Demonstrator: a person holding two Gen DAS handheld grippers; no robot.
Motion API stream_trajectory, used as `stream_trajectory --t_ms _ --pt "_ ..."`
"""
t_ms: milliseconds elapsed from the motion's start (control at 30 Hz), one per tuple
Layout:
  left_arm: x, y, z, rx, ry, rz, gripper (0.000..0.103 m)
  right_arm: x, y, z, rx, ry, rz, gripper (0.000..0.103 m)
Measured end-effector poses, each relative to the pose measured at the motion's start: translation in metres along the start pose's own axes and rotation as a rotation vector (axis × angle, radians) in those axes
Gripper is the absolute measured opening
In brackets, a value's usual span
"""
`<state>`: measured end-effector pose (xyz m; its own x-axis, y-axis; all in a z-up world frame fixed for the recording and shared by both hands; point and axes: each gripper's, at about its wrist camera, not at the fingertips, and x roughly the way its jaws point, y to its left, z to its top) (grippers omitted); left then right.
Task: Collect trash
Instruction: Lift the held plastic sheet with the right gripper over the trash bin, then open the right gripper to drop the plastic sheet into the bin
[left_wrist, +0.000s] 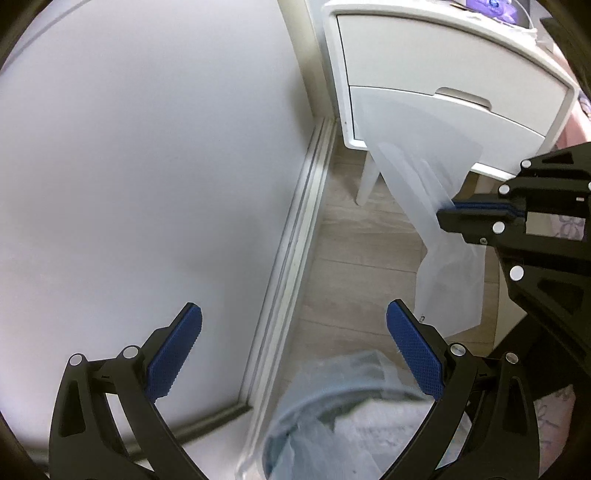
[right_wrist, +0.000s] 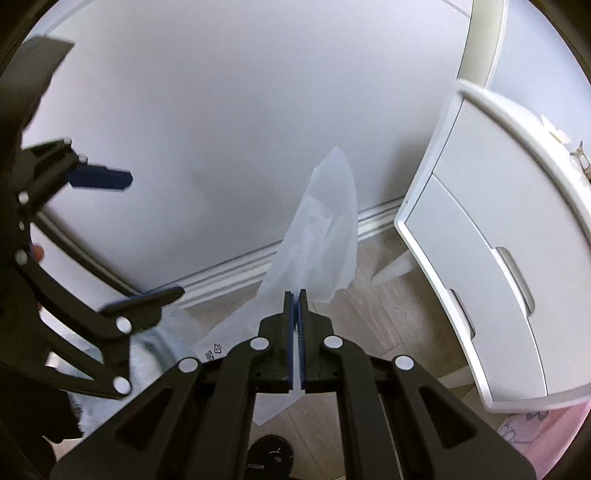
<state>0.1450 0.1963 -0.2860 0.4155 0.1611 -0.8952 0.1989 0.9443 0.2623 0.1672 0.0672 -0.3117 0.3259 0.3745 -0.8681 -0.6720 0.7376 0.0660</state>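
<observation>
Currently a thin, translucent white plastic bag is held pinched between the closed blue pads of the right gripper, hanging limp above the pale wood-look floor, near the white two-drawer nightstand. The left gripper is seen with its jaws spread wide and nothing between them. Below it, a round bin lined with bluish plastic is partly visible beside the white wall. The step in hand appears to be readying the bag. Next, its free edge would probably need to be caught by the left gripper, so the mouth can be opened.
</observation>
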Motion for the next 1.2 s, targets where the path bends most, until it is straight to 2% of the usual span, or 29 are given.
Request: stream_trajectory --t_ms 300,567,833,1200 --pt "-0.058 0.002 -0.042 -0.116 -0.006 0.071 0.097 -0.048 0.045 -0.011 -0.085 -0.052 0.080 0.004" --pt "-0.095 0.005 -0.086 -0.181 0.010 0.135 0.097 -0.070 0.090 -0.031 -0.152 -0.062 0.151 0.004" --pt "-0.103 0.006 -0.135 -0.241 0.057 0.170 0.097 -0.069 0.133 -0.048 -0.209 -0.030 0.198 0.004" --pt "-0.089 0.002 -0.176 -0.310 0.104 0.160 0.097 -0.049 0.160 -0.062 -0.234 0.034 0.213 0.004"
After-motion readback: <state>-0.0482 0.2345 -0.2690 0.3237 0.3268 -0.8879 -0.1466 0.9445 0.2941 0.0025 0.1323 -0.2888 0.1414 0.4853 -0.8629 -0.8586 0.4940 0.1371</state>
